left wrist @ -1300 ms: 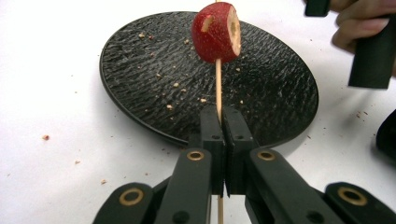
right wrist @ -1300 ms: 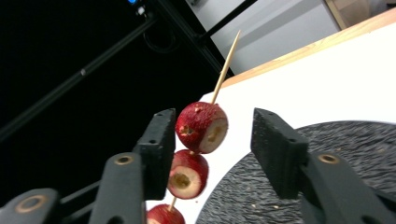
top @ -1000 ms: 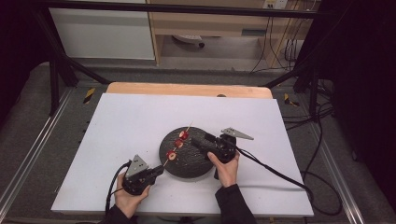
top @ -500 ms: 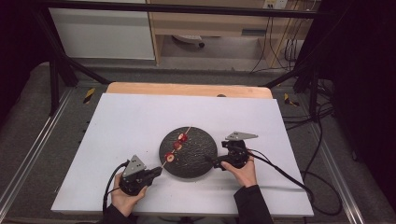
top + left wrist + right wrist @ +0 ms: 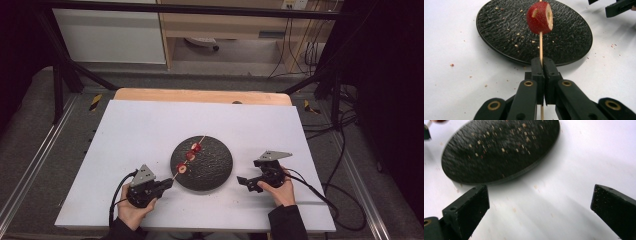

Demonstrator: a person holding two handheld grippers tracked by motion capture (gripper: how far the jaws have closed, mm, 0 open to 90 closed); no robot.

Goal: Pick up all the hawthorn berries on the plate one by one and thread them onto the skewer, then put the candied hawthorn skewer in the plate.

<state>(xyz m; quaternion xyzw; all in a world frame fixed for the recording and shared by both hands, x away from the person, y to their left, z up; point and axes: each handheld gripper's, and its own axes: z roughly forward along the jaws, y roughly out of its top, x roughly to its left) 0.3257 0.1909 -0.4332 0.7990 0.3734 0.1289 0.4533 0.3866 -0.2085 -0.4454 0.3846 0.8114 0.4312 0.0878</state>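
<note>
**High view: skewer held over dark plate**

High view shows the left gripper (image 5: 167, 183) clamped on a thin wooden skewer (image 5: 176, 174) carrying three red fruit slices (image 5: 190, 156) above the round black textured plate (image 5: 215, 170). Right of the plate, the right gripper (image 5: 241, 182) has just been opening; its jaws gape wide, empty. No legible writing appears on the white table (image 5: 150, 130).
</note>
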